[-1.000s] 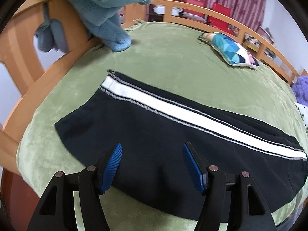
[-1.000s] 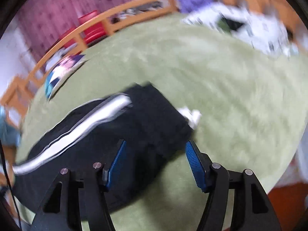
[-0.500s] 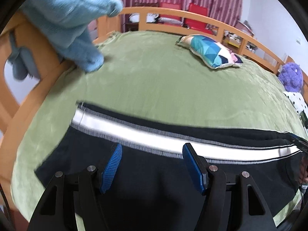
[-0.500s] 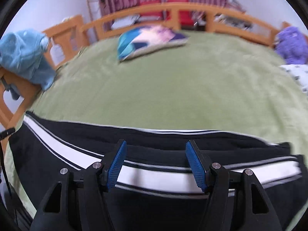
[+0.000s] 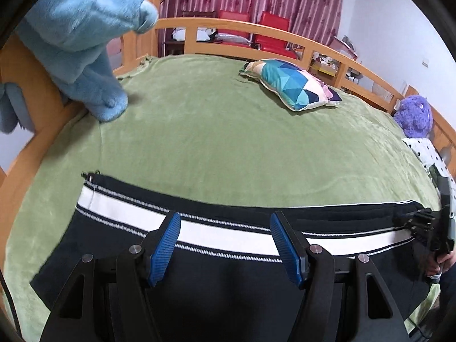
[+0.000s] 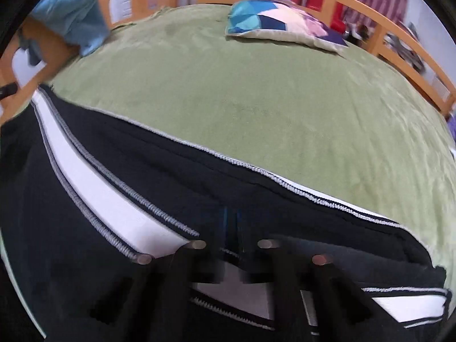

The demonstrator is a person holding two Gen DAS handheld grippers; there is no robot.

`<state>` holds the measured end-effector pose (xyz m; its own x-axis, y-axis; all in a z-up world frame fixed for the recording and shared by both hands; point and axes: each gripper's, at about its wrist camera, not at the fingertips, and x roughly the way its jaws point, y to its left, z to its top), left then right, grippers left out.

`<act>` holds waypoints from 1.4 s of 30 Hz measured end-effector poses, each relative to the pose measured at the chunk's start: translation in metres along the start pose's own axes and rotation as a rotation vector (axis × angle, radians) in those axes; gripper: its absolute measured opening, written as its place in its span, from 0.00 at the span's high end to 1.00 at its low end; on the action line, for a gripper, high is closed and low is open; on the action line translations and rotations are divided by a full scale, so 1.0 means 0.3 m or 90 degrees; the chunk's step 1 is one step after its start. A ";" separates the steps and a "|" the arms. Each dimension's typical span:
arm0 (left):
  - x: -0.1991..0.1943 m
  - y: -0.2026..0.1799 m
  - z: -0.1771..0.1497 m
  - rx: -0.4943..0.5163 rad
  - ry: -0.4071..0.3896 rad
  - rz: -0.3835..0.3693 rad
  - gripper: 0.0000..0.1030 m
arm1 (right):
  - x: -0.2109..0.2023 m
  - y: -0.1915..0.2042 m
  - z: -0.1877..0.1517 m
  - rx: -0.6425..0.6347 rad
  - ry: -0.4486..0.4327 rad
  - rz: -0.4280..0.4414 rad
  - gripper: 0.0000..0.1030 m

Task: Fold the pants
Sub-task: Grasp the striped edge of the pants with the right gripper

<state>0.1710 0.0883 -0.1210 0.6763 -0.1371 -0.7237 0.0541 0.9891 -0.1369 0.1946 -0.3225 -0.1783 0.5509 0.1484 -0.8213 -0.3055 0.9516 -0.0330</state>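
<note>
Black pants (image 5: pixel 228 268) with a white side stripe lie flat along the near edge of a green bed cover (image 5: pixel 228 142). My left gripper (image 5: pixel 225 245) is open and empty, with its blue pads hovering over the stripe near the left end of the pants. In the right wrist view the pants (image 6: pixel 142 199) fill the lower frame. My right gripper (image 6: pixel 232 228) is blurred, with its jaws drawn close together on a fold of the black cloth. The right gripper also shows in the left wrist view at the far right end of the pants (image 5: pixel 427 228).
A blue plush toy (image 5: pixel 85 37) hangs over the wooden bed rail (image 5: pixel 256 25) at the left. A patterned pillow (image 5: pixel 293 85) lies at the back of the bed. A purple plush toy (image 5: pixel 416 114) sits at the right edge.
My right gripper has gone from open above the stripe to shut on the cloth. The left gripper has stayed open and shifted slightly over the pants.
</note>
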 end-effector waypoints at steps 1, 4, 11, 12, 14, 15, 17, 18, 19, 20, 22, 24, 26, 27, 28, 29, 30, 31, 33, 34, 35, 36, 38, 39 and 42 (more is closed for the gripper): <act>0.007 0.008 -0.003 -0.007 0.003 -0.002 0.38 | -0.041 -0.014 0.004 0.012 -0.030 0.010 0.96; 0.012 0.017 -0.001 -0.011 0.000 0.001 0.38 | -0.111 -0.063 0.028 0.070 -0.082 0.031 0.96; 0.020 0.014 -0.008 0.008 -0.005 0.010 0.38 | -0.081 -0.111 0.120 0.157 -0.118 -0.003 1.00; 0.026 0.014 -0.009 0.007 -0.002 0.010 0.38 | -0.064 -0.109 0.119 0.151 -0.109 -0.027 1.00; 0.035 0.015 -0.014 0.008 0.005 0.009 0.38 | -0.027 -0.107 0.109 0.136 -0.080 -0.027 1.00; 0.040 0.015 -0.014 0.009 0.009 0.013 0.38 | -0.007 -0.110 0.101 0.136 -0.057 -0.004 1.00; 0.041 0.015 -0.013 0.008 0.012 0.013 0.38 | 0.010 -0.104 0.096 0.126 -0.035 -0.002 0.94; 0.040 0.014 -0.012 0.007 0.013 0.012 0.38 | 0.014 -0.099 0.088 0.109 -0.025 0.001 0.83; 0.039 0.013 -0.013 0.007 0.013 0.013 0.38 | 0.004 -0.094 0.075 0.099 -0.023 0.003 0.69; 0.040 0.014 -0.011 0.008 0.013 0.013 0.38 | -0.004 -0.094 0.064 0.090 -0.026 0.008 0.62; 0.041 0.015 -0.010 0.007 0.014 0.012 0.38 | -0.019 -0.097 0.033 0.076 -0.033 0.047 0.36; 0.041 0.012 -0.011 0.008 0.017 0.009 0.38 | -0.002 -0.090 0.011 0.062 -0.024 0.071 0.34; 0.043 0.004 -0.013 0.011 0.020 0.010 0.38 | 0.023 -0.063 -0.001 0.034 -0.003 0.058 0.34; 0.043 -0.003 -0.015 0.015 0.020 0.011 0.38 | 0.042 -0.038 -0.008 0.014 0.008 0.043 0.39; 0.043 -0.010 -0.016 0.018 0.021 0.012 0.38 | 0.051 -0.026 -0.010 0.000 0.013 0.033 0.56; 0.041 -0.016 -0.018 0.021 0.021 0.012 0.38 | 0.065 -0.004 -0.014 -0.023 0.022 0.010 0.71; 0.037 -0.021 -0.020 0.025 0.020 0.013 0.38 | 0.067 0.008 -0.016 -0.035 0.027 0.008 0.96; 0.036 -0.024 -0.020 0.027 0.019 0.014 0.38 | 0.052 0.007 -0.014 -0.034 0.019 0.010 0.96; 0.029 -0.022 -0.022 0.027 0.017 0.013 0.38 | 0.003 -0.014 -0.012 -0.013 -0.007 0.036 0.97; 0.025 -0.018 -0.022 0.025 0.015 0.013 0.38 | -0.017 -0.029 -0.008 0.000 -0.019 0.048 0.97; 0.027 -0.015 -0.020 0.023 0.015 0.014 0.38 | -0.043 -0.046 -0.004 0.017 -0.038 0.060 0.97; 0.027 -0.009 -0.020 0.020 0.014 0.015 0.38 | -0.066 -0.060 0.003 0.033 -0.061 0.064 0.97; 0.033 0.003 -0.016 0.013 0.016 0.019 0.38 | -0.084 -0.063 0.022 0.046 -0.086 0.050 0.97; 0.035 0.011 -0.014 0.007 0.017 0.020 0.38 | -0.079 -0.053 0.035 0.043 -0.091 0.031 0.97; 0.042 0.029 -0.009 -0.004 0.018 0.025 0.38 | -0.013 -0.041 0.062 0.064 -0.074 -0.010 0.97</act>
<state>0.1780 0.0952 -0.1331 0.6572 -0.1000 -0.7470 0.0236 0.9934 -0.1122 0.2107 -0.3297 -0.1640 0.6430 0.1573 -0.7496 -0.2192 0.9755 0.0167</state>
